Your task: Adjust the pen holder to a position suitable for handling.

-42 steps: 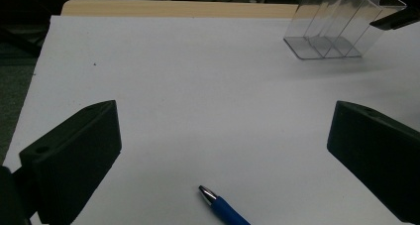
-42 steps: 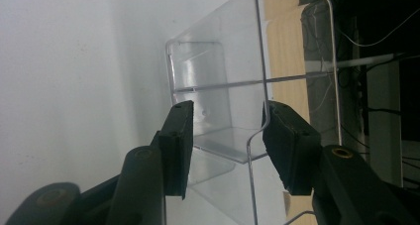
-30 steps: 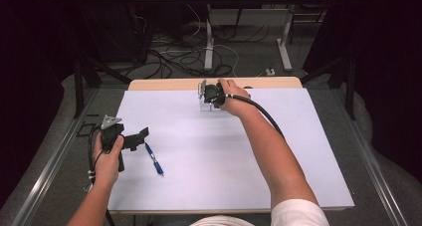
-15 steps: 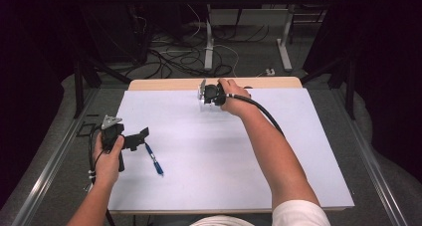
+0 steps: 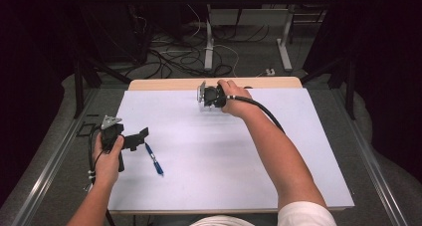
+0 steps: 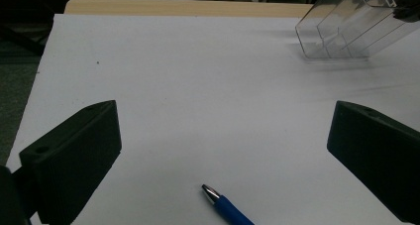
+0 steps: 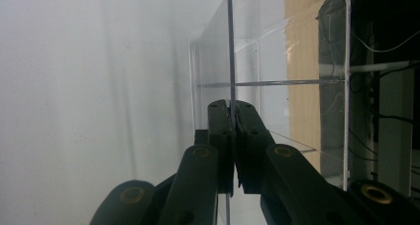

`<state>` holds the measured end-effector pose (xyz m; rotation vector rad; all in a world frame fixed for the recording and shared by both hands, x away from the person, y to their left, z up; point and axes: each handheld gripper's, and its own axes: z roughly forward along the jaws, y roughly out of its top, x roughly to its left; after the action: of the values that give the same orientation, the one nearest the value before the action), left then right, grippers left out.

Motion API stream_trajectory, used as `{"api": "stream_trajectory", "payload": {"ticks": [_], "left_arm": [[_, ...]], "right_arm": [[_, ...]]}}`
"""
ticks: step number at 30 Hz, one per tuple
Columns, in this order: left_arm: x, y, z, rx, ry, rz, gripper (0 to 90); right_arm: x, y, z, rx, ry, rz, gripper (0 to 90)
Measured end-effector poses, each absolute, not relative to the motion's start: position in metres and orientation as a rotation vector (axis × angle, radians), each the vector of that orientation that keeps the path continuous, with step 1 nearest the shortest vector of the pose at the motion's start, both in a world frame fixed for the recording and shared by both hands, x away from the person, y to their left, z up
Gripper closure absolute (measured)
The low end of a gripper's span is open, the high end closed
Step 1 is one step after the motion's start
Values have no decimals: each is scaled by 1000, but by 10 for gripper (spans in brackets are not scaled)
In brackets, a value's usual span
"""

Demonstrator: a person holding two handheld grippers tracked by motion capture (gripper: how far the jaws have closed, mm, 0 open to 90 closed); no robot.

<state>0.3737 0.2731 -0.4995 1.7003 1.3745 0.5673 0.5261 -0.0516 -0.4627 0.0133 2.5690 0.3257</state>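
A clear plastic box with inner dividers (image 6: 346, 31) stands at the far middle of the white table top (image 5: 239, 156). My right gripper (image 5: 205, 98) is shut on one thin upright wall of the box (image 7: 277, 61), and its jaws (image 7: 231, 111) pinch the wall's edge between them. A blue pen with a silver tip (image 5: 155, 160) lies at the left of the table. My left gripper (image 5: 141, 138) hovers just left of the pen, open, with nothing between its jaws (image 6: 223, 136). The pen's tip (image 6: 213, 194) shows low between them.
A bare wooden strip (image 5: 164, 83) runs along the table's far edge. Cables and table legs (image 5: 209, 52) lie on the floor beyond it. A metal rail (image 5: 54, 161) runs along the left side.
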Motion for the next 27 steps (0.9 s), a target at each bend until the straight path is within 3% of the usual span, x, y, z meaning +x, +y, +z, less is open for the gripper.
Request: {"api": "stream_trajectory", "payload": {"ticks": [27], "left_arm": [[372,275,-498,1696,1383,580,2]], "right_arm": [[454,-49,-437,-96,2617,340,874]]}}
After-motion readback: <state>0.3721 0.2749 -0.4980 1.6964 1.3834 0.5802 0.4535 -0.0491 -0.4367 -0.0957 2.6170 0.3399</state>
